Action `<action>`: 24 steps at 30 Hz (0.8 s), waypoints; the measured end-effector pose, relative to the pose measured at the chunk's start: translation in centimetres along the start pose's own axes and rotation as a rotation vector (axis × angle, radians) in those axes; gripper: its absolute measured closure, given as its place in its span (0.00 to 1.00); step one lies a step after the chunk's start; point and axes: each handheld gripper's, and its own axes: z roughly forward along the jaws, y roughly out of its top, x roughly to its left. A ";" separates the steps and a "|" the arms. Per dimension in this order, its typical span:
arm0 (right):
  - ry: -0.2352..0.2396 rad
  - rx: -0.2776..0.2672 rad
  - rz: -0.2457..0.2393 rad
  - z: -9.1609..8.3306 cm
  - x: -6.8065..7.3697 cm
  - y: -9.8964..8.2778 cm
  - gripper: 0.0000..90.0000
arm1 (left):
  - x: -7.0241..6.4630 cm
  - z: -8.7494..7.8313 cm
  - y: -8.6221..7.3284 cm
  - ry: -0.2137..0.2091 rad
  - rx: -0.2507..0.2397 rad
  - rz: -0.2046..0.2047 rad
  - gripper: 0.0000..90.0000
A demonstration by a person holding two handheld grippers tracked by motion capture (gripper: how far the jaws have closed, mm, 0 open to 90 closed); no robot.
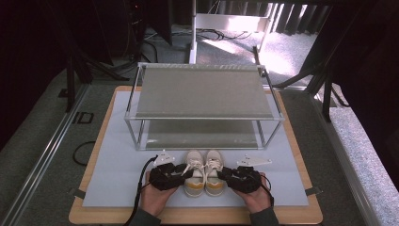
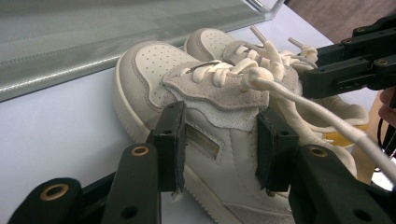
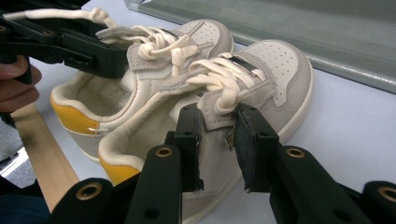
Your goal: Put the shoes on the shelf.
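Cream-and-yellow shoes [image 1: 203, 173] sit at lower centre; left gripper [image 2: 219, 140] and right gripper [image 3: 217, 140] each have jaws clamped on a shoe's side, likely to lift the pair onto the shelf rack [image 1: 202, 92].

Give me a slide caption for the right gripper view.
Right tongs clamp the near sneaker's side wall; left tongs reach over the far sneaker.

You had grey carpet [image 1: 47, 122] all round, dark curtains [image 1: 28, 42] at ten o'clock, and sunlight [image 1: 282, 52] striking the floor at one o'clock.
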 end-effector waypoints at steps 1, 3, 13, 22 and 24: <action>0.002 -0.003 0.000 0.0 0.0 0.0 0.80 | 0.0 0.0 0.0 0.000 -0.004 0.001 0.65; 0.006 -0.007 0.002 -0.1 0.0 0.0 0.80 | -0.1 0.0 0.1 -0.001 -0.006 -0.001 0.65; 0.011 -0.017 -0.002 -0.4 0.0 0.0 0.80 | -0.2 -0.1 0.1 -0.007 -0.016 -0.006 0.65; 0.015 -0.035 0.000 -0.7 -0.2 0.4 0.80 | -0.1 0.0 0.6 -0.013 -0.039 -0.017 0.65; 0.014 -0.038 -0.001 -0.7 -0.3 0.5 0.80 | -0.1 0.0 0.8 -0.012 -0.043 -0.018 0.65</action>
